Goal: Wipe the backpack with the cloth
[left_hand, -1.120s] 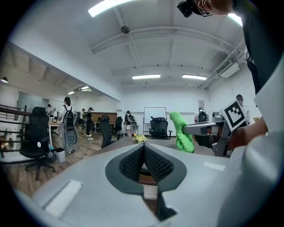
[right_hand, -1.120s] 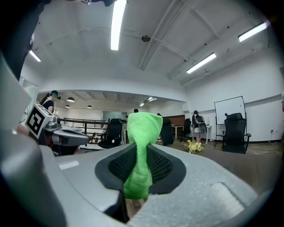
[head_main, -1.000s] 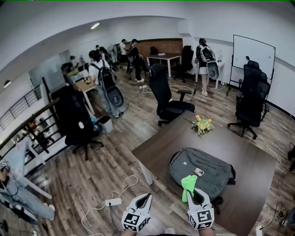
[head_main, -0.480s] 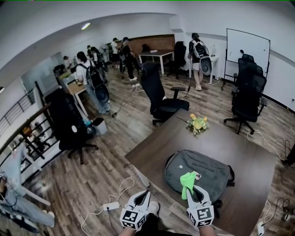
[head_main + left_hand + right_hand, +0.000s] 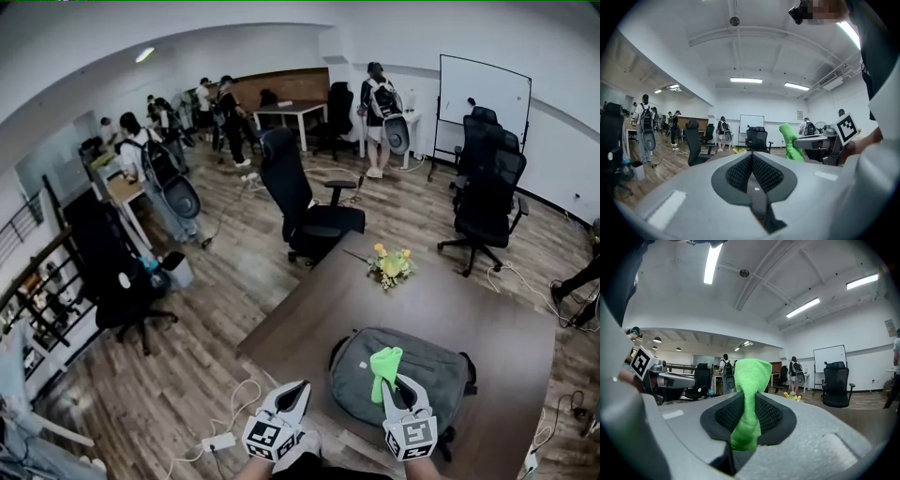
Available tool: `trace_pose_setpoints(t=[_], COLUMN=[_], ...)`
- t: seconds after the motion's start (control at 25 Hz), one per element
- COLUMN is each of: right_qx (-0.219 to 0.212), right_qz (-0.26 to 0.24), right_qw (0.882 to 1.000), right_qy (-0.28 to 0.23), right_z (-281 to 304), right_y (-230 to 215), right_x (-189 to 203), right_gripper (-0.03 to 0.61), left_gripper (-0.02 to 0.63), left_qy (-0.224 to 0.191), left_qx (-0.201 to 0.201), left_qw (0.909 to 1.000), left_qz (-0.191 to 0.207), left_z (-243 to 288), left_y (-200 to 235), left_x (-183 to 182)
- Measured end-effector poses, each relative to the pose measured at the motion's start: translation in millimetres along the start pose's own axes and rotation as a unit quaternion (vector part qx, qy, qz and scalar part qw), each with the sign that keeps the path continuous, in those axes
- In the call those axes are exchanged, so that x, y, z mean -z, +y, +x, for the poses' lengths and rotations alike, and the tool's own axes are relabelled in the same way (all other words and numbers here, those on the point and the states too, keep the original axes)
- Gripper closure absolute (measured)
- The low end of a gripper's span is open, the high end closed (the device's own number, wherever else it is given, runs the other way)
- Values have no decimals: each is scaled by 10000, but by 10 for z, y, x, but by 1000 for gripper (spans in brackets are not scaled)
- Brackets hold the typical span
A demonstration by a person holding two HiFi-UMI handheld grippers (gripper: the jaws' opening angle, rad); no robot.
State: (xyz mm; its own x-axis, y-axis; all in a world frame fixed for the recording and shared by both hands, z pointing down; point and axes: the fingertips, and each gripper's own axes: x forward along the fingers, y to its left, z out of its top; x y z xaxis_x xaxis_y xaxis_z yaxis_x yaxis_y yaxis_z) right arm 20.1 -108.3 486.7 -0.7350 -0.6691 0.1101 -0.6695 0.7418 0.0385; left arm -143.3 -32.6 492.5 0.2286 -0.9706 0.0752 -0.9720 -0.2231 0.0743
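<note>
1. While people (image 5: 150,159) with packs on their backs stand among desks at the far left of the office, my left gripper (image 5: 296,392) hangs by the near-left edge of the dark wooden bench (image 5: 469,300). Its jaws are pressed together, with nothing between them.
2. Beyond that gripper, a black office chair (image 5: 305,202) stands on the plank floor (image 5: 187,366) just off the bench's far corner. A small bunch of yellow flowers (image 5: 390,265) lies on the bench near that corner.
3. At centre right, my right gripper (image 5: 398,392) pinches the bright green cloth (image 5: 384,364). The fabric is squeezed narrow between the ribbed pads, and a bunched end stands up above the jaw tips. From the head view, gripper and cloth sit over the near-left part of the backpack (image 5: 436,370); I cannot tell whether the cloth touches it.
4. The grey backpack lies flat on the near half of the bench, stretching rightward from under the cloth, with black straps showing at its left and right edges.
5. At the far right, a whiteboard (image 5: 483,94) stands against the wall, with more black chairs (image 5: 483,202) in front of it.
</note>
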Motion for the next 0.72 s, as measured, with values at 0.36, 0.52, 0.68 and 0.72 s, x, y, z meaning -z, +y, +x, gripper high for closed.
trace_pose_setpoints(t=[0.36,0.52,0.68,0.72], right_qx=[494,764,1099,1191], right_qz=[137,146,162,176], right_qw=[9985,9966,9931,9919], right_qy=[195,272,376,404], right_z=[599,756,836,850], right_y=[-91,-158,-246,-268], right_x=[30,68,136,156], right_gripper=[502,502,502,502], left_gripper=[594,594,594,594], left_qy=[118,167,205,223], left_qx=[648,971,1320,1417], left_qw=[9978,9951,9910,9896], left_qz=[17,69,95,132], left_z=[636,866,1098,1154], left_y=[480,599,663,669], left_x=[-32,7,39,53])
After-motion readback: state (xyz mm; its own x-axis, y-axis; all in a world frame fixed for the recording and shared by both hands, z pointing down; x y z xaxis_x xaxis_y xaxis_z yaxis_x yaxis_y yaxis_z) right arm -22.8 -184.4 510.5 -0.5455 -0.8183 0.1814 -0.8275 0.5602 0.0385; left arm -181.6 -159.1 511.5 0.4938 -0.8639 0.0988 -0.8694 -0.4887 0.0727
